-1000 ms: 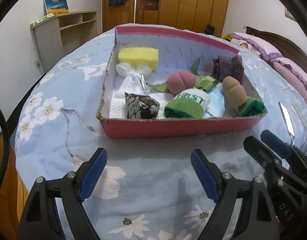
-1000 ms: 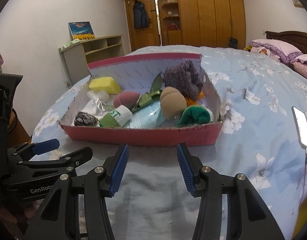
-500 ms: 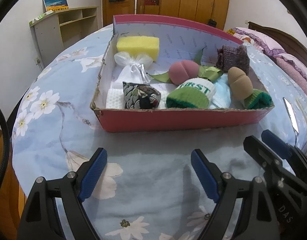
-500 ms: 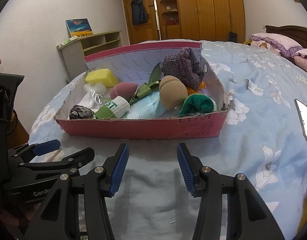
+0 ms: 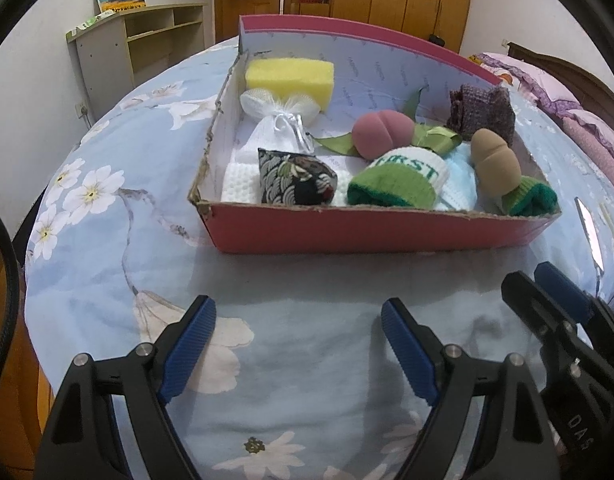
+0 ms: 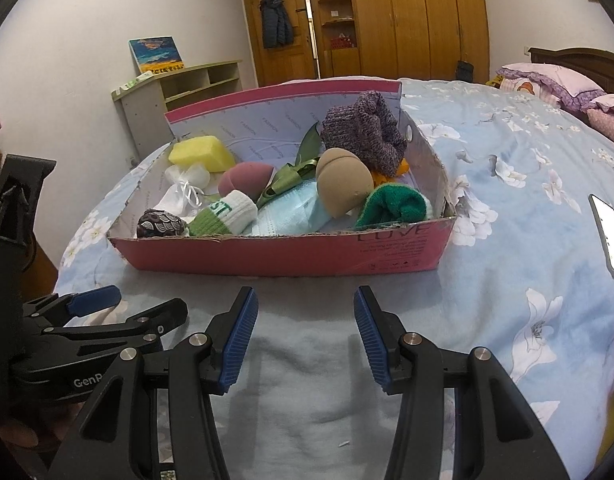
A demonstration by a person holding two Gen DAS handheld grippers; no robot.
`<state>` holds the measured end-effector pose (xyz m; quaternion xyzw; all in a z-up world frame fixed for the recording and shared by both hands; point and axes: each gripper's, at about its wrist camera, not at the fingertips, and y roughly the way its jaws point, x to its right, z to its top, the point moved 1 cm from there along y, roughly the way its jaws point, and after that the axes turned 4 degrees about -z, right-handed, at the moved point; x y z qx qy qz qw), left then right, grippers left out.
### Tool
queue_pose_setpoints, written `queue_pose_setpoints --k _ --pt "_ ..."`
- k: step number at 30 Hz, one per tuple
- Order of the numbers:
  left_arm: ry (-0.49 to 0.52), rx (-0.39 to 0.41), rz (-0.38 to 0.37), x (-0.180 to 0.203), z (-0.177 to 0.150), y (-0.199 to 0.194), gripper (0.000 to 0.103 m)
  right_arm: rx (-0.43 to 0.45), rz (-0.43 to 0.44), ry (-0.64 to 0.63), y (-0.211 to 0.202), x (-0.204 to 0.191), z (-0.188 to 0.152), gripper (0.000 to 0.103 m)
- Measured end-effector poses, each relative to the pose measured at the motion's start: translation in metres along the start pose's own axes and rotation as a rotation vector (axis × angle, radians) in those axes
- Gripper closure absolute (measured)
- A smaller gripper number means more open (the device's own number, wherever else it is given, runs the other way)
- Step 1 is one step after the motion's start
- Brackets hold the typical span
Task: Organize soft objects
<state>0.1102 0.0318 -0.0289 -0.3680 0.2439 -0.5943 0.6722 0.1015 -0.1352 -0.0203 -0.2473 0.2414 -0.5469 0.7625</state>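
Observation:
A pink cardboard box [image 5: 371, 232] [image 6: 291, 254] sits on the bed and holds several soft things: a yellow sponge [image 5: 289, 78], a white mesh pouch [image 5: 281, 128], a dark patterned pouch [image 5: 297, 178], a pink puff [image 5: 383, 134], a green-and-white sock [image 5: 399, 184], a tan puff [image 6: 341, 182], a purple knit [image 6: 363, 134], a green knit [image 6: 395, 204]. My left gripper [image 5: 297, 336] is open and empty, in front of the box. My right gripper [image 6: 305, 328] is open and empty, also in front of it.
The bed has a blue floral cover [image 6: 527, 184]. A lit phone [image 6: 609, 236] lies on it to the right. A shelf unit [image 5: 135, 46] stands by the left wall. Pillows [image 6: 547, 80] lie at the far right. Wardrobes stand behind.
Both grippers have moved closer to the box, which looms larger and lower in both views. Both stay open and empty.

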Motion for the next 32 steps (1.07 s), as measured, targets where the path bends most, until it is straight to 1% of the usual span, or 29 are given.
queue_pose_setpoints --k 32 --pt "0.001 -0.012 0.002 -0.0006 -0.0007 0.0014 0.015 -0.012 0.002 0.004 0.0013 0.0009 -0.002 0.052"
